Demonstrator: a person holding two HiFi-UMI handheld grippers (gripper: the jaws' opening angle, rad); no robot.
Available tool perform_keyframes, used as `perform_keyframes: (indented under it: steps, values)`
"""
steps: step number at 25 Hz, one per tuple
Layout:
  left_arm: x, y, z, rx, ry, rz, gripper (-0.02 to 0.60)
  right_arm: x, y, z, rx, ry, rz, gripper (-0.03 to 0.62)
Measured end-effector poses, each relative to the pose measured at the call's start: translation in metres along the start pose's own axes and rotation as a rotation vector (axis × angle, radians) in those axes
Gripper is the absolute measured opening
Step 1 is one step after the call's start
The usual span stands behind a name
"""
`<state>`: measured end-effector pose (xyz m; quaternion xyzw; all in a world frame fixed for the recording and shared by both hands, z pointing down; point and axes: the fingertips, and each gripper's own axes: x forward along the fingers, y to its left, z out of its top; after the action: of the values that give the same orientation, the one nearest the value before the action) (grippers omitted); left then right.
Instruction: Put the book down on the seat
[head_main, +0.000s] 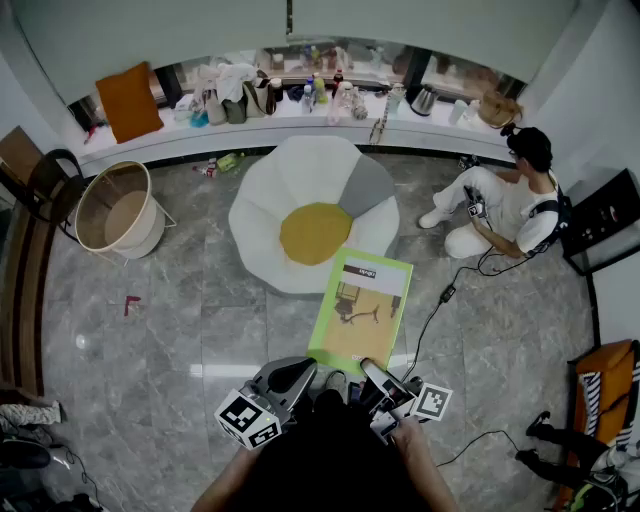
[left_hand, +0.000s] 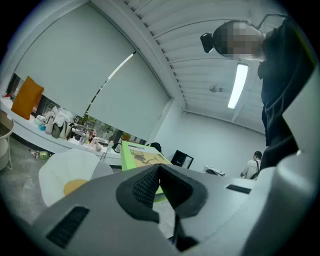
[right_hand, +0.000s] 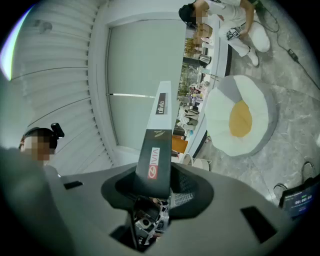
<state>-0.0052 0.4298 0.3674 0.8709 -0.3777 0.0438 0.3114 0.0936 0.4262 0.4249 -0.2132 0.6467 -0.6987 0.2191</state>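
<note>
Book (head_main: 362, 310), flat, green-bordered with a tan cover picture, held out in the air over the grey marble floor (head_main: 180, 320), cover turned up toward the head camera. Pinched at its near edge by the right gripper (head_main: 374, 372), jaws part-way apart and clamped on the two covers. In the right gripper view, seen edge-on as a dark strip with a red-and-white logo rising from between the pads. Left gripper (head_main: 292, 378) close beside the right one, just off the book's near left corner and apparently not touching it, jaws brought together at the tips with nothing between them. Seat (head_main: 270, 200) ahead on the floor: a round white cushion shaped like a fried egg, yellow centre, one grey wedge at its right. Far left corner of the book overlapping the seat's near rim in the head view, though whether truly over the rim or short of it is hard to judge. Pale round tub (head_main: 115, 210) standing on the floor well to the left of the seat. Person (head_main: 500, 205) in white seated on the floor to the right. Long ledge (head_main: 440, 135) behind the seat, crowded with bottles and bags, an orange cushion (head_main: 130, 100) leaning at its left end.
</note>
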Motion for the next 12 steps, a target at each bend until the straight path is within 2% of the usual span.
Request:
perform_keyframes:
  steps: [12]
  values:
    - [-0.002,0.001,0.007,0.03,0.003,0.014,0.012,0.007,0.013,-0.005,0.007,0.017,0.029,0.16]
